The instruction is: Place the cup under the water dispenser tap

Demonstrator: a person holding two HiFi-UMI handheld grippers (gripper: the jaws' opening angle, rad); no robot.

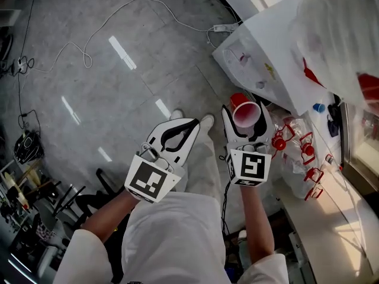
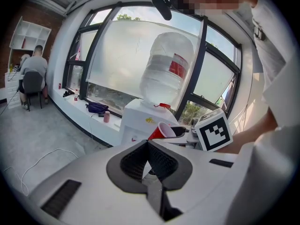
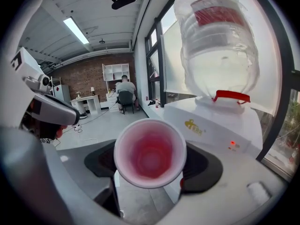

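head view: left tongs point(image 1: 188, 126), white plastic shell with black ribbed pads, tips pressed together, nothing between them. right tongs point(image 1: 246, 118) spread wide, pads clamped on the sides of the cup point(image 1: 243, 108): thin round plastic, red outside, pale pink-white inside, tipped so its mouth faces back up toward the camera. cup is in the air above the grey tiled floor point(image 1: 118, 76), near the front of the water dispenser point(image 1: 260, 46), a boxy white cabinet, and apart from it. a thin white cable point(image 1: 112, 18) loops across the floor. left gripper view: the two dark pads meet at their tips in a closed v; beyond them the cup shows sideways as a red cone beside the marker cube point(image 2: 213, 131) of the right tongs, with the dispenser behind and a ribbed translucent bottle point(image 2: 166, 69) upended on top. right gripper view: the circular rim of the cup fills the gap between the black pads, both touching its wall; the dispenser's smooth white top and a red collar point(image 3: 232, 96) under the bottle lie just beyond.
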